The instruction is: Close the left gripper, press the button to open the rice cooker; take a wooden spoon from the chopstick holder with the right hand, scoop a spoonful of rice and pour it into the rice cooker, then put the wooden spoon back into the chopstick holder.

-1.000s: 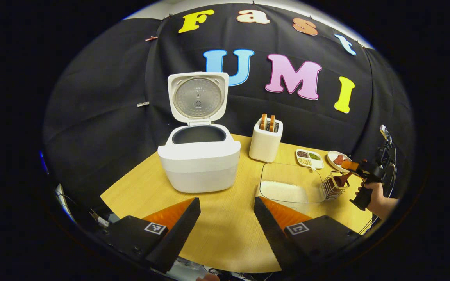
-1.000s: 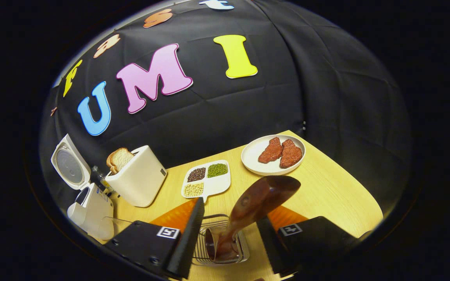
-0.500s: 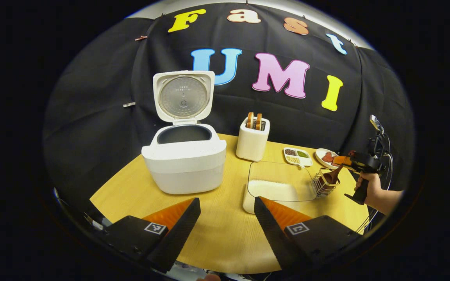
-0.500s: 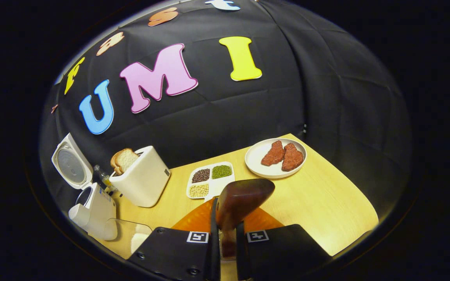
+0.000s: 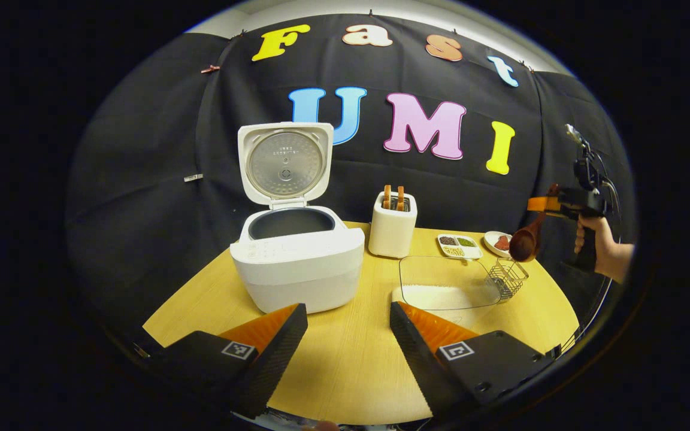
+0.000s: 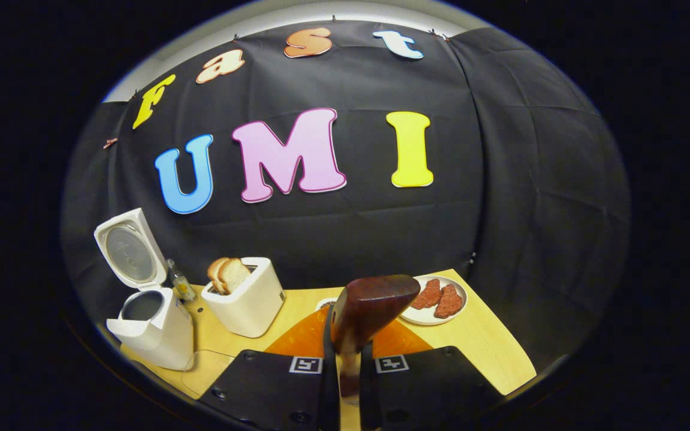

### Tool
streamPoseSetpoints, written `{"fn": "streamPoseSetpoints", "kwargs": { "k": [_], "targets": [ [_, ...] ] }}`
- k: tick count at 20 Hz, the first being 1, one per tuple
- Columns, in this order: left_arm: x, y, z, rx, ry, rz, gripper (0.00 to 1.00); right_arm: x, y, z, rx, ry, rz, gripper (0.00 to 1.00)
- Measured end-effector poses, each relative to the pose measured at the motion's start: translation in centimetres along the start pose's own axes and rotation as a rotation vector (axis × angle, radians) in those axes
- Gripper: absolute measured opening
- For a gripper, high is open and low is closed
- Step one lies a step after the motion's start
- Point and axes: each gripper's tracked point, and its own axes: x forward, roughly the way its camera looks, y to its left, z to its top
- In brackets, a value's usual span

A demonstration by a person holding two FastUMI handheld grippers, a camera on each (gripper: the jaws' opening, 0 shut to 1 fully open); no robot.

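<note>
Right gripper (image 6: 350, 383) clamped on wooden spoon (image 6: 369, 308) handle, bowl rising ahead of fingers (in left gripper view, spoon hangs above chopstick holder (image 5: 504, 279), clear of it). Left gripper (image 5: 348, 341) wide apart, empty, over table (image 5: 345, 359). Rice cooker (image 5: 297, 254) ahead-left of it, lid up.

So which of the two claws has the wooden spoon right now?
The right claw, raised at the table's far right: its fingers are pinched on the wooden spoon handle. The left claw hangs open over the table, holding nothing.
</note>
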Motion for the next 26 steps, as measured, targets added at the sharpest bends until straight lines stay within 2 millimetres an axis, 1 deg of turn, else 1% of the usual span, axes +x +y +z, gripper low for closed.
{"fn": "streamPoseSetpoints", "kwargs": {
  "k": [2,4,7,10,13,15,16,17,18,20,22,23,25,26],
  "targets": [
    [-0.3,0.9,-0.4,-0.026,0.002,-0.036,0.96,-0.8,2.7,0.1,0.021,0.011,0.032,0.17],
    [-0.3,2.3,-0.8,-0.004,0.005,-0.045,0.96,-1.4,5.4,-0.1,0.017,0.017,0.066,0.17],
    [-0.1,4.4,-0.8,0.002,0.008,-0.052,0.96,-1.8,8.8,-2.1,0.001,0.039,0.105,0.17],
    [0.2,5.0,-1.2,-0.047,0.023,-0.066,0.96,-2.0,11.2,-5.1,-0.007,0.072,0.124,0.17],
    [0.7,5.1,-2.0,-0.086,0.039,-0.093,0.96,-1.2,11.8,-8.6,-0.039,0.103,0.106,0.17],
    [1.3,5.2,-2.6,-0.09,0.046,-0.108,0.96,-0.6,11.4,-10.9,-0.082,0.114,0.078,0.17],
    [1.7,5.4,-3.0,-0.068,0.048,-0.109,0.96,-0.4,11.0,-11.9,-0.11,0.115,0.057,0.17],
    [2.0,5.6,-3.8,-0.038,0.06,-0.109,0.96,-0.3,10.6,-12.7,-0.136,0.114,0.04,0.17],
    [2.1,5.8,-4.3,-0.014,0.069,-0.112,0.96,-0.2,10.7,-13.4,-0.146,0.115,0.036,0.17],
    [2.1,6.0,-3.8,-0.002,0.061,-0.131,0.96,-0.2,11.0,-15.0,-0.159,0.126,0.03,0.17],
    [2.2,6.1,-4.1,-0.023,0.069,-0.148,0.96,-0.3,11.3,-16.9,-0.163,0.156,0.021,0.17],
    [2.2,6.2,-4.4,-0.032,0.074,-0.149,0.96,-0.5,11.5,-17.3,-0.146,0.15,0.016,0.17],
    [2.0,6.9,-4.9,-0.047,0.082,-0.14,0.96,-0.8,11.8,-17.3,-0.105,0.14,-0.012,0.17],
    [1.8,7.3,-5.1,-0.058,0.086,-0.138,0.96,-0.9,12.5,-17.8,-0.063,0.156,-0.012,0.17]
  ]
}}
